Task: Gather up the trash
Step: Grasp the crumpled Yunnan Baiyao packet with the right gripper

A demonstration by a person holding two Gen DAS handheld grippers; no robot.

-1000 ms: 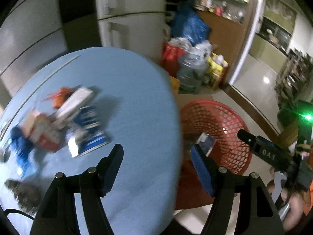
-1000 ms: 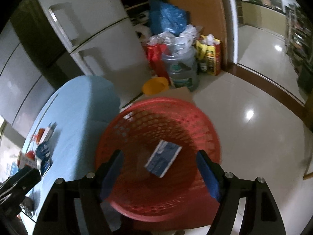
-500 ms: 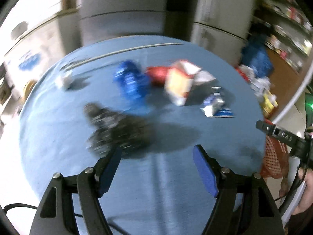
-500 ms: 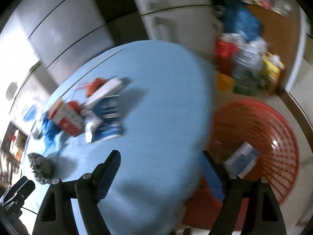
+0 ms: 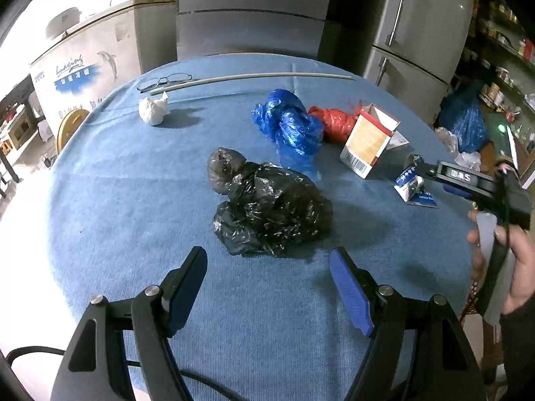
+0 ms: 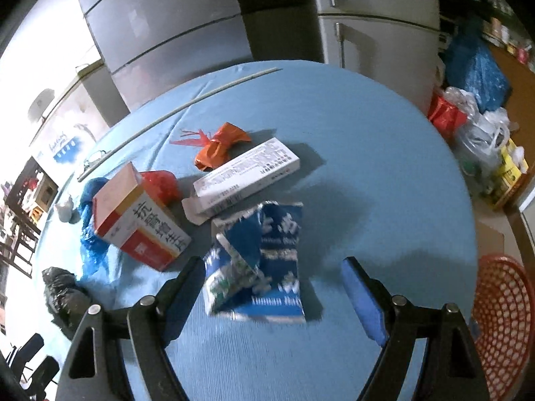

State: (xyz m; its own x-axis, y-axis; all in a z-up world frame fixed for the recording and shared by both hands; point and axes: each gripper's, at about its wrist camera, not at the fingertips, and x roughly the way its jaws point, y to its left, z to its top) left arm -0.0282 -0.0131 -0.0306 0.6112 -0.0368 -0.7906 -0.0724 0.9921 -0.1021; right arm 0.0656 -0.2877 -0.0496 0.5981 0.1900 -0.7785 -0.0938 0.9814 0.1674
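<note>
Trash, a crumpled black plastic bag [image 5: 271, 214] and crushed blue-white carton [image 6: 259, 264], sits at 12 o'clock of each empty, spread gripper [image 5: 267, 287] [image 6: 274, 295], both swung back from red mesh basket [image 6: 501, 320] for another pick.

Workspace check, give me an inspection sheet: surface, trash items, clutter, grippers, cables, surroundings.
Surface: round table under blue cloth.
Job's things: black bag, blue bag, red bag, red-and-white box, long white box, flattened blue carton, orange wrapper, white wad; red basket beside the table.
Clutter: glasses, thin rod.
Grippers: left gripper open, short of the black bag; right gripper open, straddling the carton.
Cables: black cable at the left gripper.
Surroundings: fridges, floor bags.
</note>
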